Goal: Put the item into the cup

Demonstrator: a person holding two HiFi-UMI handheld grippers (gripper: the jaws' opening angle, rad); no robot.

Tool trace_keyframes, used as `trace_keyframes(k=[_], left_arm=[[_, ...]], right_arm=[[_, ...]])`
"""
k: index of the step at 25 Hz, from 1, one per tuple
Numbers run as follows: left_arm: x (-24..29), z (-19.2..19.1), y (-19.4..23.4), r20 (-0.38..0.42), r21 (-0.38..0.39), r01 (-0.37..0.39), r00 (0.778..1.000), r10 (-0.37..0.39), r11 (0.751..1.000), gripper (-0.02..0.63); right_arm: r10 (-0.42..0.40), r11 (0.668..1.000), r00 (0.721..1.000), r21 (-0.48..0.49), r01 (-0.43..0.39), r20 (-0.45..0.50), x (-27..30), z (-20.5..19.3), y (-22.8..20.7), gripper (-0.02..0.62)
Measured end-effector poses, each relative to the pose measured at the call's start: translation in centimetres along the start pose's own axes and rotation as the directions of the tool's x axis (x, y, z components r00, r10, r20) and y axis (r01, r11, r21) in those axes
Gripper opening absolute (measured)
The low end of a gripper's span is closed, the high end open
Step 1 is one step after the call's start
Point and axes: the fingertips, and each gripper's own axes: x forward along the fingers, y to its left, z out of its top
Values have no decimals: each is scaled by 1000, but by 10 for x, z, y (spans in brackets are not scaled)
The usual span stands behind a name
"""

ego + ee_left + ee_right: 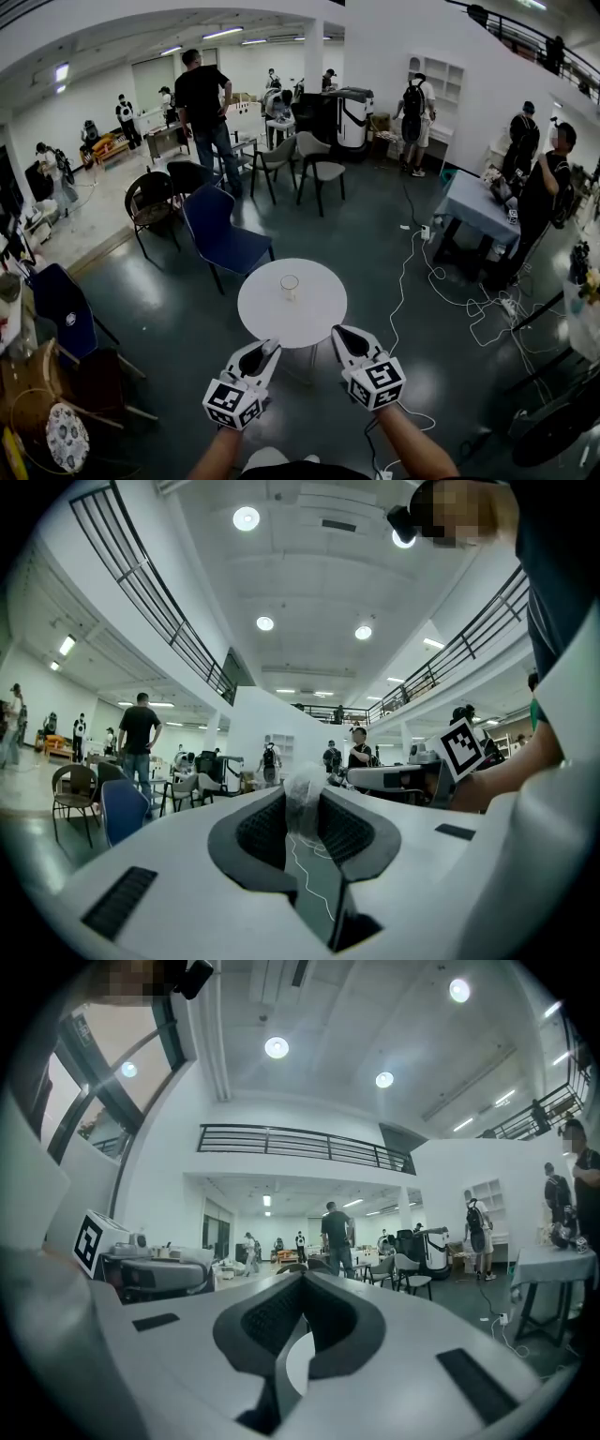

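A clear cup (290,286) stands near the middle of the round white table (323,305). My left gripper (267,348) hovers at the table's near edge, short of the cup. Its jaws are shut on a small crumpled clear plastic item (302,803), seen between the pads in the left gripper view; the head view does not show it. Beside it, my right gripper (340,334) also sits at the near edge, its jaws (302,1283) shut with nothing between them. Both grippers tilt upward and point into the hall.
A blue chair (220,234) stands just behind the table, with dark chairs (150,202) further left. White cables (412,272) trail over the floor to the right. A cloth-covered table (473,206) and several people occupy the hall. Wooden furniture (37,384) sits at near left.
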Motion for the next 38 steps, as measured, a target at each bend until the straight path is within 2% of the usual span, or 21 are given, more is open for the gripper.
trace_keyframes(k=[12,23,28,38], left_arm=[[8,0,-2,3,-8,13,1000,-13,1000,87],[20,12,19,3,51,19,1000,-19,999,87],[33,10,40,-6,47,20,1000,-20,999,87],[59,12,111,-7,19,15,1000,-15,1000,87]], right_arm=[[19,1000,1000,-10,-19,-6,1,-2,-1,15],[25,1000,1000,-5,-25,-2,26,-2,-7,15],[24,1000,1000,-3,-24,-4,51,-3,-14,15],[12,1000,1000,10,-12,-12,122,-6,-28,15]])
